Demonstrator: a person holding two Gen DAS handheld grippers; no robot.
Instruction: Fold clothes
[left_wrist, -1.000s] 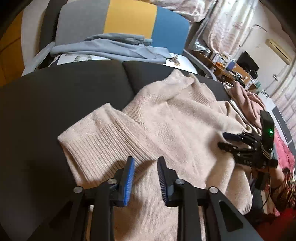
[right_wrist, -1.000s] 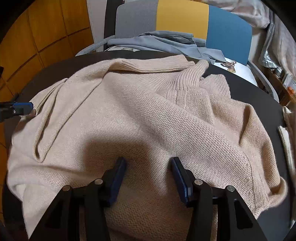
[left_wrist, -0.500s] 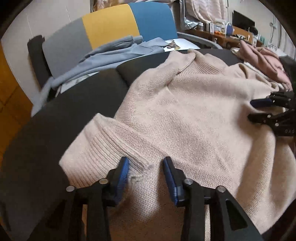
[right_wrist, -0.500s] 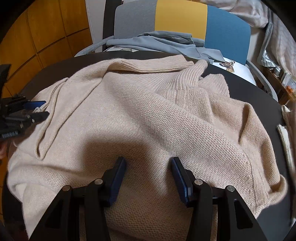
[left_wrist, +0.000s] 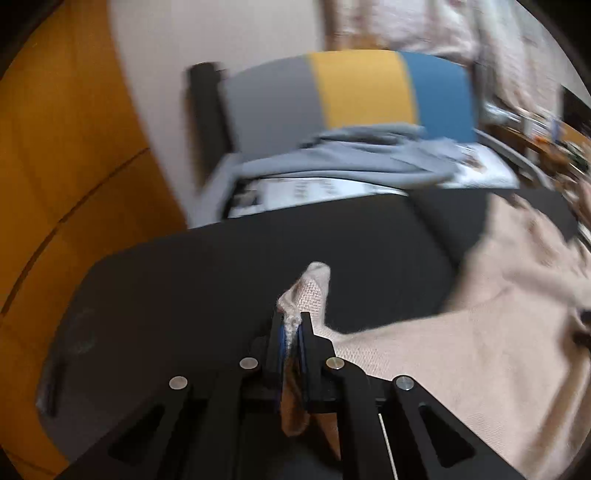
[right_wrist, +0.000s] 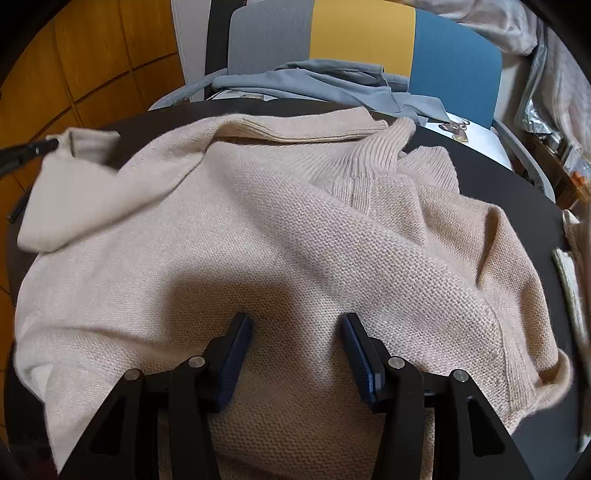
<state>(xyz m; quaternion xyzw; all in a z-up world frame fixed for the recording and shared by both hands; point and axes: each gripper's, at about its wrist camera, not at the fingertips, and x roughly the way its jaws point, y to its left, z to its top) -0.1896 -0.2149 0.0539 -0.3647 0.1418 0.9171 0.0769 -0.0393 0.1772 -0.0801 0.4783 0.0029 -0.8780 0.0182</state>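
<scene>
The beige sweater (right_wrist: 295, 236) is being spread across the dark table (left_wrist: 177, 295), collar pointing far; its left sleeve end is being pinched by the left gripper (left_wrist: 291, 332), while the right gripper (right_wrist: 295, 332) is being held unclenched above the near hem.

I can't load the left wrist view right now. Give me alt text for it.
The left gripper is shut on a bunched edge of the beige sweater, lifting it above the black table. Behind, blurred, a grey garment lies draped on a grey, yellow and blue chair.

Left tongs (left_wrist: 291, 334) and right tongs (right_wrist: 296, 345), black angular linkage arms, silver round screws, ribbed blue pads (right_wrist: 236, 354)
</scene>
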